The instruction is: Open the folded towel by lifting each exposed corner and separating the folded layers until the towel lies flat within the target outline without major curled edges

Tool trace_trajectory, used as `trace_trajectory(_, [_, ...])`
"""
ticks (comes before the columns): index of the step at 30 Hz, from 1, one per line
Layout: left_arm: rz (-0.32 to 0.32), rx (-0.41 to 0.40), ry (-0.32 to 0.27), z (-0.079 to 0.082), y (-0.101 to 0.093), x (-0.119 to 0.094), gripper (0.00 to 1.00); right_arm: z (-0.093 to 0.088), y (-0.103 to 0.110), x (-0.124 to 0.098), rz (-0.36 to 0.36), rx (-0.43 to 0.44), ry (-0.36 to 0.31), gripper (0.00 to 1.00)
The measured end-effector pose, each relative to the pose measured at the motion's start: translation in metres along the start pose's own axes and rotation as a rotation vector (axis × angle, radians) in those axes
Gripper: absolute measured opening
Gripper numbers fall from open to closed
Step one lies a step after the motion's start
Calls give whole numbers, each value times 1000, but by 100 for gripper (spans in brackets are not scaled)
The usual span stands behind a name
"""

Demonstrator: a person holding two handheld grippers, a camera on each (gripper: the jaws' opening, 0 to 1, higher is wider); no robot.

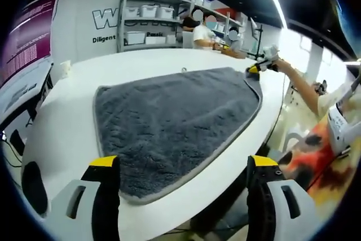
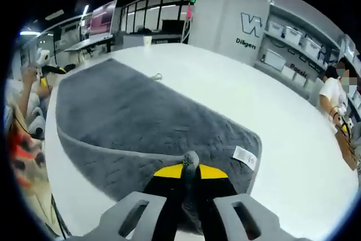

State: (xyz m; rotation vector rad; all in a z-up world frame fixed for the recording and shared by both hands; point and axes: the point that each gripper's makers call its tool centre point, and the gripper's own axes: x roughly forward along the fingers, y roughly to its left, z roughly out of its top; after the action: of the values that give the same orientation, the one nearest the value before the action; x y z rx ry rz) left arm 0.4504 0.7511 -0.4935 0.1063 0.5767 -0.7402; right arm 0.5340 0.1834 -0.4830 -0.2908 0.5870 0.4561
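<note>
A dark grey towel with a lighter hem lies spread on the round white table. My left gripper is open, its yellow-tipped jaws straddling the towel's near corner from just above. At the towel's far right corner, the right gripper pinches the hem, with a person's arm behind it. In the right gripper view my right gripper is shut on a raised bit of the towel at its near edge. A white label lies just to its right. The left gripper shows at the towel's far left corner.
A small object lies on the table beyond the towel. A white cup stands at the far rim. Shelves with white bins line the back wall, with people seated nearby. The table edge drops off close on the right.
</note>
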Motion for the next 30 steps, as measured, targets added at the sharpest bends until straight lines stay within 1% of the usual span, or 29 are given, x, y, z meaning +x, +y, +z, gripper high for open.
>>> trace_trajectory(1, [-4,1,-5,1,-2,1,91,0,1,-8,-11,18,-40,2])
trace_trajectory(2, [-6,1,-6,2,-2,1,90,-1,1,-14,-21,23,-60,2])
trace_trajectory(3, [-7,1,-7,2,-2,1,90,-2,2,-16,-21,23,-62,2])
trace_trajectory(4, [-10,1,-7,3,-2,1,90,-9,4,-26,-27,17,-74,2])
trace_trajectory(5, [-14,2,-7,3,-2,2,90,-12,4,-30,-32,10,-80,2])
trace_trajectory(9, [-17,12,7,3,-4,5,90,-23,7,-45,-31,-4,-107,2])
trace_trajectory(12, [-28,16,1,7,-7,7,89,-35,6,-55,-35,0,-126,1])
trace_trajectory(14, [-32,19,1,8,-9,8,89,-43,3,-60,-47,20,-135,1])
trace_trajectory(16, [-31,23,2,8,-11,9,89,-52,-1,-63,-53,39,-133,1])
trace_trajectory(18, [-32,26,3,9,-12,10,89,-61,1,-64,-49,45,-126,1])
trace_trajectory(21, [-36,26,4,9,-13,11,89,-69,6,-67,-38,46,-124,1])
trace_trajectory(25, [-34,25,9,8,-11,10,88,-80,7,-74,-42,63,-121,1])
trace_trajectory(28, [-32,22,11,8,-10,11,88,-88,7,-75,-41,73,-99,2])
trace_trajectory(30, [-35,21,11,7,-12,12,87,-96,9,-76,-43,68,-67,2])
